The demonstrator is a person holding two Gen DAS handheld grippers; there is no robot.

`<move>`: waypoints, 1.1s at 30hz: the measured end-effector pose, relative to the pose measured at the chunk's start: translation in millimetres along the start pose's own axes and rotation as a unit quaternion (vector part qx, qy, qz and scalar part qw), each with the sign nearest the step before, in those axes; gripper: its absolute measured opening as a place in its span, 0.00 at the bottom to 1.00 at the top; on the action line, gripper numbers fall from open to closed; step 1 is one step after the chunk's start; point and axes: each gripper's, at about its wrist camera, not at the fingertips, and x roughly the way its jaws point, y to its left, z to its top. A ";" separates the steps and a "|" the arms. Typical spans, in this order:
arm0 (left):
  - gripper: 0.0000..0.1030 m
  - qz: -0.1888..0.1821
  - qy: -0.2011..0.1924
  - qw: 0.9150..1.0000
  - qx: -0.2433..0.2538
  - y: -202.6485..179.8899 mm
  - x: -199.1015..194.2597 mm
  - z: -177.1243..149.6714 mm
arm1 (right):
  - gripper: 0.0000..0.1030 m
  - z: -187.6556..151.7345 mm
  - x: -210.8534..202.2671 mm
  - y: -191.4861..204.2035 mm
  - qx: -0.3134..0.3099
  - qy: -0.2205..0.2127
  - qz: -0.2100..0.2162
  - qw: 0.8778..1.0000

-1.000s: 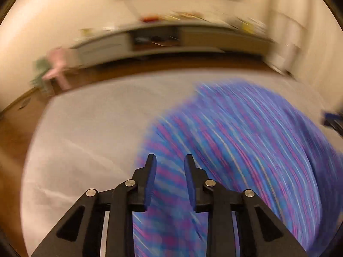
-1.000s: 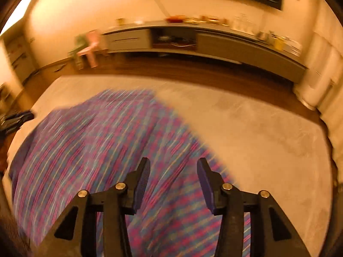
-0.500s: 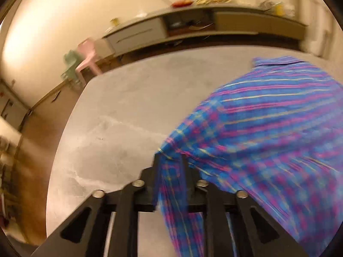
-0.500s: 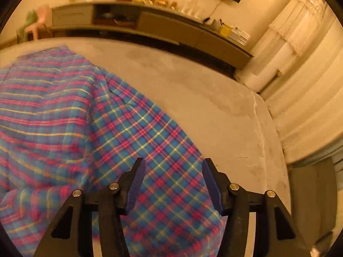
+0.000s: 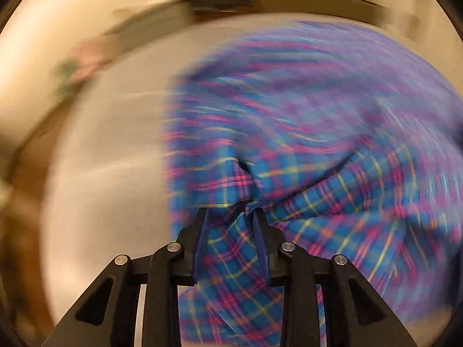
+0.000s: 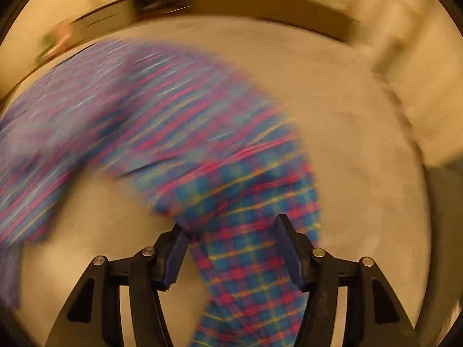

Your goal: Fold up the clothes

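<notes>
A blue, pink and yellow plaid shirt lies spread and bunched on a pale carpet. In the left wrist view my left gripper has a bunch of the shirt's cloth between its narrowly parted fingers, and folds run out from that spot. In the right wrist view the shirt stretches to the left, with a strip of it passing between my right gripper's wide-open fingers. Both views are blurred by motion.
A pale carpet covers the floor under the shirt, also in the right wrist view. A long low cabinet runs along the far wall. A pink chair stands at the far left.
Both grippers swing fast, so the views have blurred. The left gripper holds bunched cloth that has pulled into folds. The right gripper stays wide open with a strip of cloth now between its fingers.
</notes>
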 end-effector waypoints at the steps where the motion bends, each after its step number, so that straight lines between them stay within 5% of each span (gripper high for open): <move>1: 0.30 0.006 -0.013 0.999 -0.031 11.0 -7.1 3.3 | 0.58 1.6 -2.9 -8.0 0.009 -0.011 -0.043 0.999; 4: 0.30 -0.020 -0.036 0.995 -0.089 28.7 -32.9 -3.1 | 0.58 1.8 -34.6 -13.1 0.050 -0.036 -0.023 0.998; 10: 0.30 -0.093 -0.017 0.995 -0.043 -0.1 -37.3 -38.5 | 0.58 -18.7 -144.6 78.5 0.005 -0.128 0.166 0.978; 14: 0.30 -0.033 0.007 0.999 -0.028 -2.6 -6.5 -34.2 | 0.58 -48.9 -181.2 164.5 -0.078 -0.133 0.248 0.956; 15: 0.30 0.006 0.011 0.999 -0.040 7.2 -1.6 -33.2 | 0.58 -52.8 -181.7 181.8 -0.096 -0.128 0.254 0.954; 17: 0.30 0.106 0.011 0.992 -0.068 30.9 4.0 -33.6 | 0.58 -57.6 -163.1 206.0 -0.128 -0.094 0.243 0.957; 19: 0.30 0.163 -0.003 0.981 -0.108 54.3 -1.7 -33.5 | 0.58 -59.3 -135.5 213.2 -0.143 -0.050 0.208 0.966; 21: 0.30 0.138 -0.017 0.977 -0.160 72.0 -14.4 -37.0 | 0.58 -51.0 -114.8 192.1 -0.114 -0.023 0.186 0.976; 23: 0.30 0.068 -0.031 0.980 -0.184 73.8 -27.6 -40.1 | 0.58 -37.9 -113.1 151.9 -0.043 -0.025 0.192 0.980; 26: 0.31 -0.021 -0.047 0.991 -0.121 44.1 -38.3 -30.6 | 0.58 -21.3 -130.1 99.5 0.030 -0.063 0.224 0.972; 29: 0.31 0.013 -0.033 0.998 -0.054 21.0 -18.5 -11.0 | 0.58 0.6 -109.7 75.7 0.037 -0.060 0.163 0.984; 33: 0.31 0.031 0.013 0.997 -0.068 35.4 19.1 5.7 | 0.58 15.5 -41.8 38.2 0.070 0.015 0.089 0.993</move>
